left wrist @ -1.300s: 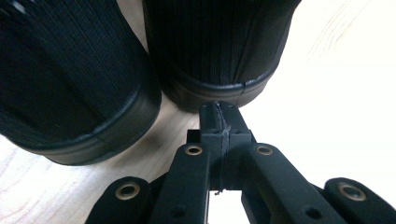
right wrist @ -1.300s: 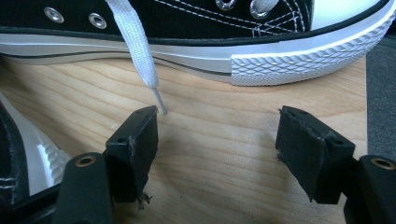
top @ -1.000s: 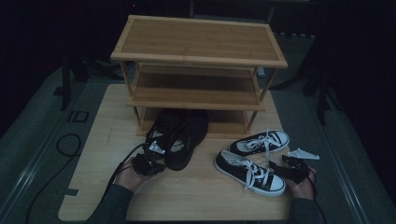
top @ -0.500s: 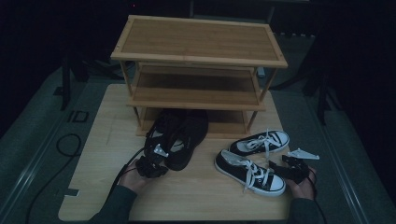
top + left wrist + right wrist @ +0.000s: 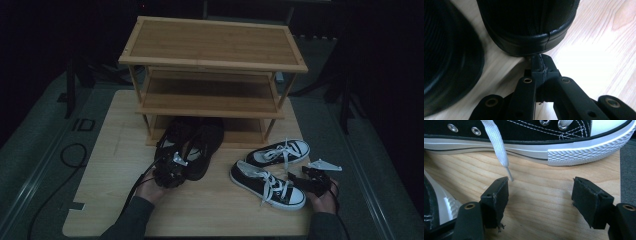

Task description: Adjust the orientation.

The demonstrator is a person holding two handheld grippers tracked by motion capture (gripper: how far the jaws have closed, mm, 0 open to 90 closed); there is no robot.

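Two black shoes lie in front of the wooden rack (image 5: 212,47), their toes under its bottom shelf. My left gripper (image 5: 181,167) sits behind them, shut with nothing between its pads. In the left gripper view its tips (image 5: 541,65) touch the heel of the right black shoe (image 5: 529,27), and the left black shoe (image 5: 449,62) lies alongside. Two black-and-white sneakers lie at the right, a near one (image 5: 267,184) and a far one (image 5: 280,151). My right gripper (image 5: 300,178) rests beside them, open (image 5: 540,182) over bare wood. A white lace end (image 5: 509,176) of the far sneaker (image 5: 529,135) lies by its left jaw.
The rack and the shoes stand on a light wooden board (image 5: 110,150) laid over a dark mat. A black cable (image 5: 70,155) loops off the board's left edge. The near sneaker's white toe (image 5: 441,202) shows at the left of the right gripper view.
My left gripper has shifted right and slightly forward, closer to the black shoes' heels. The right gripper and the sneakers have stayed put.
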